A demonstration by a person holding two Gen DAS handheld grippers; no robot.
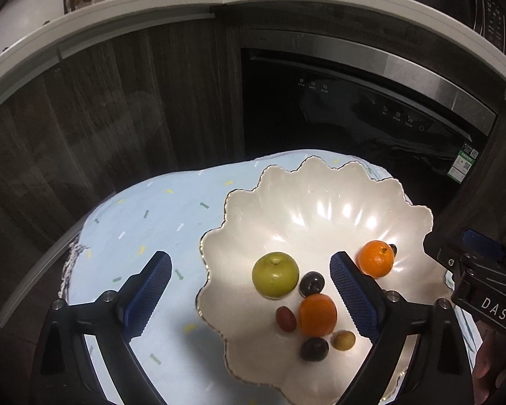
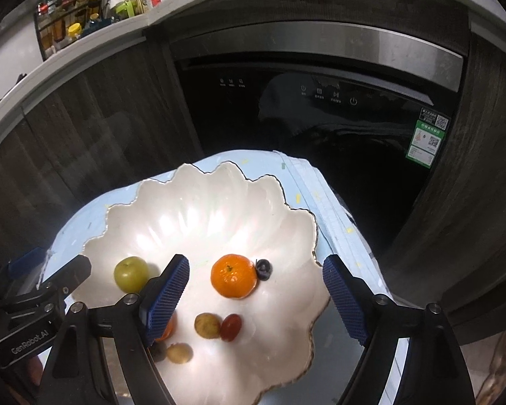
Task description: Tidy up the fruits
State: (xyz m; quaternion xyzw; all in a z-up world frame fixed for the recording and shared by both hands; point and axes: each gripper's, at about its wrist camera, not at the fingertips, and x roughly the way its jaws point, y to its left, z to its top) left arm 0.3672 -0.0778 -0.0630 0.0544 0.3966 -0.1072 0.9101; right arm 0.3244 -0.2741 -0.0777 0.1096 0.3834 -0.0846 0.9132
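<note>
Fruits: a green apple [image 1: 275, 274], two oranges [image 1: 376, 258] and small dark plums [image 1: 311, 283] lie gathered in the scalloped white bowl [image 1: 320, 182] on the pale blue cloth [image 1: 158, 216]. Left gripper [image 1: 251, 290] and right gripper [image 2: 256, 298] hover above, jaws spread wide, holding nothing, probably because the fruit is already set down.

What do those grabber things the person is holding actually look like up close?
Each tool has two black angular metal arms with silver screws, ending in fingers faced with blue ribbed rubber pads. The left tool shows white "GenRobot.AI" lettering on its black body, seen from the right camera; the right tool shows "DAS" lettering and a blue part.
</note>
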